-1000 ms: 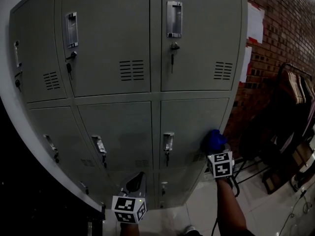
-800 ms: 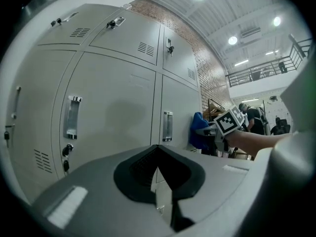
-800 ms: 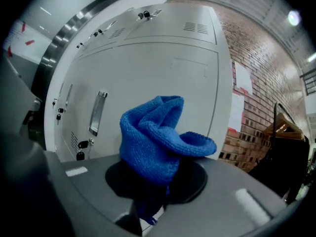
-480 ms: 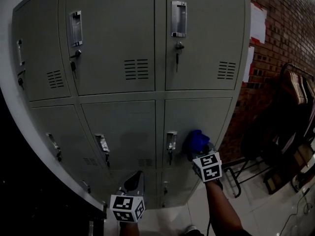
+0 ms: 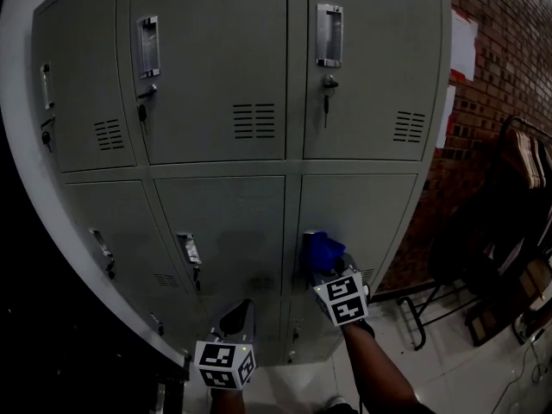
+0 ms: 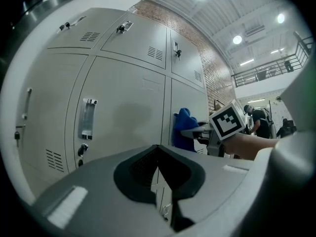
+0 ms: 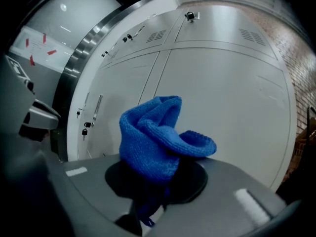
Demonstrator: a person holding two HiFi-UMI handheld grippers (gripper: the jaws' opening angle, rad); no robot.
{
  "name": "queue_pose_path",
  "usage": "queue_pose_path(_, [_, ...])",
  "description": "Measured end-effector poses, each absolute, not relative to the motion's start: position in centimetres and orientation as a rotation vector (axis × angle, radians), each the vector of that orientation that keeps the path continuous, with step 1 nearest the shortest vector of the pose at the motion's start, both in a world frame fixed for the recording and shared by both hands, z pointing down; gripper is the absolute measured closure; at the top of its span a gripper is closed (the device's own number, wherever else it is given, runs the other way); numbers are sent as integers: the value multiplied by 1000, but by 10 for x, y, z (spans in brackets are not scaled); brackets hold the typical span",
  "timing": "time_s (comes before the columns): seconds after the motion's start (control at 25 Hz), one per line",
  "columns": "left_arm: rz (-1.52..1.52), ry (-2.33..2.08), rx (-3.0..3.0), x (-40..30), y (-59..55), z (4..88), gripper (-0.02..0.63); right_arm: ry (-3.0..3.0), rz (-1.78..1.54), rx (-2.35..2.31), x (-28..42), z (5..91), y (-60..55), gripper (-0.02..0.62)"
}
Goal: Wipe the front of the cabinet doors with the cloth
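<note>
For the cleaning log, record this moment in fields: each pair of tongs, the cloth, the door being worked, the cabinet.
right tongs: shut on the blue cloth
left tongs: shut, nothing between them, held low
cloth position: bunched up against the middle-row right door, near its left edge
cabinet: grey metal, all visible doors closed
</note>
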State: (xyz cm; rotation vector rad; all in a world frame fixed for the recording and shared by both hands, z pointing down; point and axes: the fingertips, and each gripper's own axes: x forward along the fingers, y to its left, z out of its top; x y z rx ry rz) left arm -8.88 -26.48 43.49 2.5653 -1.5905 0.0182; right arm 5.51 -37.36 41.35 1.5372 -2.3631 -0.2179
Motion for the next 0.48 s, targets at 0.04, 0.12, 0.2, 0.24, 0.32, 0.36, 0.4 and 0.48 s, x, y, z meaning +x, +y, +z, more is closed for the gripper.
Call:
queue_pose_path(0.04, [19, -1596, 2560, -90, -265, 435, 595, -2365, -222, 1536, 55, 413, -374, 514])
queue_pose_path(0.12, [21, -1607, 2552, -93, -266, 436, 595, -2380, -229, 1530, 56, 412, -373, 514])
queue_pose_path(0.2, [24, -1613, 2548, -94, -267, 436, 595, -2377, -244, 1561, 63, 410, -370, 512])
queue_pose_path(0.24, [25, -1613, 2548, -93, -267, 436, 595, -2366, -250, 1591, 69, 409, -367, 511])
queue_pose_path(0.32, [31, -1607, 2550, -90, -267, 437, 595, -2338, -255, 1651, 85, 410, -357, 509])
queue_pose_path(0.36, [34, -1601, 2553, -88, -268, 438, 595, -2322, -252, 1678, 94, 413, -353, 509])
queue_pose_path(0.4, [36, -1593, 2558, -85, -268, 438, 595, -2303, -243, 1704, 106, 416, -350, 509])
queue_pose_path(0.48, [39, -1583, 2566, -80, -269, 439, 595, -2245, -218, 1755, 135, 425, -346, 509])
